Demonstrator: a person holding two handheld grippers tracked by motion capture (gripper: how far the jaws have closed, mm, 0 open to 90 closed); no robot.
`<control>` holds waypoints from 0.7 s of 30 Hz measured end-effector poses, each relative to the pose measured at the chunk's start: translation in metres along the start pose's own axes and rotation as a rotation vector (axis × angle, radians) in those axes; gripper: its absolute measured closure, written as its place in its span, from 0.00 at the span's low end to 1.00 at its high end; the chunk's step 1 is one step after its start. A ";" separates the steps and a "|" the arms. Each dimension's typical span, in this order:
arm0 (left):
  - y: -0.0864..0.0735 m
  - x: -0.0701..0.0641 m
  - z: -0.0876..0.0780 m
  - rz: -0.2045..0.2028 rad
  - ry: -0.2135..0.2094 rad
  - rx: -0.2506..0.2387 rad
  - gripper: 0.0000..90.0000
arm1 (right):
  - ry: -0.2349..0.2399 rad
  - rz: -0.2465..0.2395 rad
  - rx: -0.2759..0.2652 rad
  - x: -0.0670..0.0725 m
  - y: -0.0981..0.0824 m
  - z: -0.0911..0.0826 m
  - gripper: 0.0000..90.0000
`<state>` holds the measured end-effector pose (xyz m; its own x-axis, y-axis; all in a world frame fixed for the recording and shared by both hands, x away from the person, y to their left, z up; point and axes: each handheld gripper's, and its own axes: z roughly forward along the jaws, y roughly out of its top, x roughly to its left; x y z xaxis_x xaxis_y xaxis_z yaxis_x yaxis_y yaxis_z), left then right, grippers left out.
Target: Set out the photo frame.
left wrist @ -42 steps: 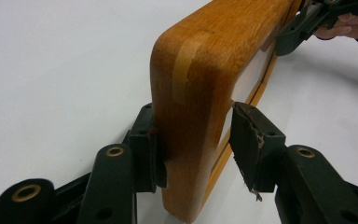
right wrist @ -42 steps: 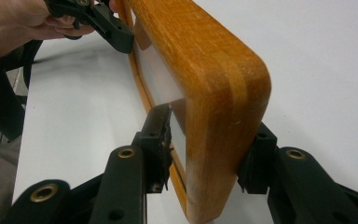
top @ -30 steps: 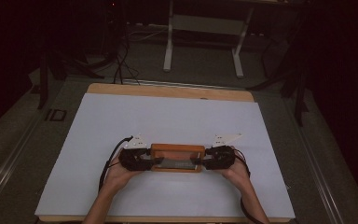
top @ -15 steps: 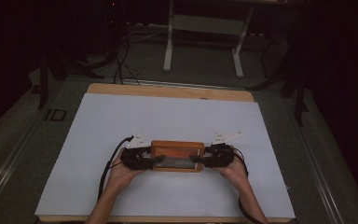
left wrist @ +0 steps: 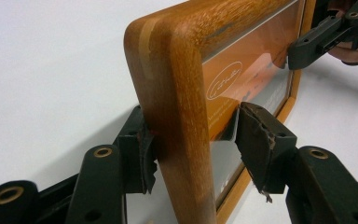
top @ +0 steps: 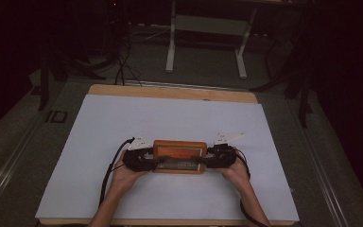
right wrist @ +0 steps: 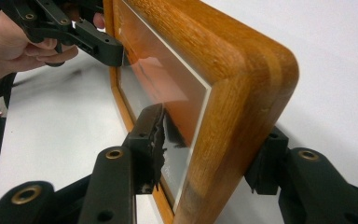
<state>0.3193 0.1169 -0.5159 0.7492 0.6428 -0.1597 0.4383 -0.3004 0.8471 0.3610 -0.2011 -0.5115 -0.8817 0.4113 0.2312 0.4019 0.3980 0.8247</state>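
- I see the wooden picture frame (top: 179,156) on the near middle of the white table (top: 123,118).
- My left gripper (left wrist: 193,140) straddles its left end, jaws just opening, one pad clear.
- My right gripper (right wrist: 205,149) straddles the right end, jaws likewise opening, near pad off the glass.

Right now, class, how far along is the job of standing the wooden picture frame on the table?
Done: the wooden frame stands on its long edge on the white table. In hand: the left gripper and right gripper straddle its ends, and their jaws have just been opening; each glass-side pad is clear of the glass. Left: probably drawing both grippers away, if the frame stands alone.
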 end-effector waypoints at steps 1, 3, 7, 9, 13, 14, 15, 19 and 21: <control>0.000 0.000 0.000 0.000 -0.001 0.001 0.54 | 0.000 -0.001 -0.002 0.000 0.000 0.000 0.59; 0.000 0.001 -0.001 -0.002 -0.006 0.003 0.55 | 0.000 -0.002 -0.001 0.000 0.000 0.000 0.59; 0.000 0.001 -0.001 -0.003 -0.005 0.004 0.55 | 0.001 0.001 -0.001 0.000 0.000 0.000 0.59; 0.000 0.000 -0.001 -0.002 -0.002 0.006 0.55 | 0.000 0.002 0.001 0.000 0.000 0.000 0.59; 0.000 0.000 -0.001 -0.006 0.002 0.004 0.54 | -0.004 0.003 0.000 0.001 0.000 0.000 0.58; 0.000 0.000 -0.002 -0.009 0.000 0.001 0.54 | -0.006 0.002 0.002 0.001 0.000 0.000 0.58; 0.000 0.001 -0.003 -0.011 -0.001 -0.003 0.53 | -0.010 0.000 0.007 0.001 0.000 0.000 0.57; 0.001 0.003 -0.006 -0.021 0.003 -0.013 0.51 | -0.017 0.001 0.010 0.001 0.000 -0.002 0.55; 0.001 0.004 -0.009 -0.026 0.003 -0.020 0.50 | -0.027 -0.001 0.007 0.001 0.000 -0.004 0.53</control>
<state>0.3186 0.1256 -0.5114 0.7363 0.6522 -0.1804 0.4478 -0.2698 0.8525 0.3591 -0.2039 -0.5089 -0.8750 0.4329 0.2165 0.4031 0.4043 0.8210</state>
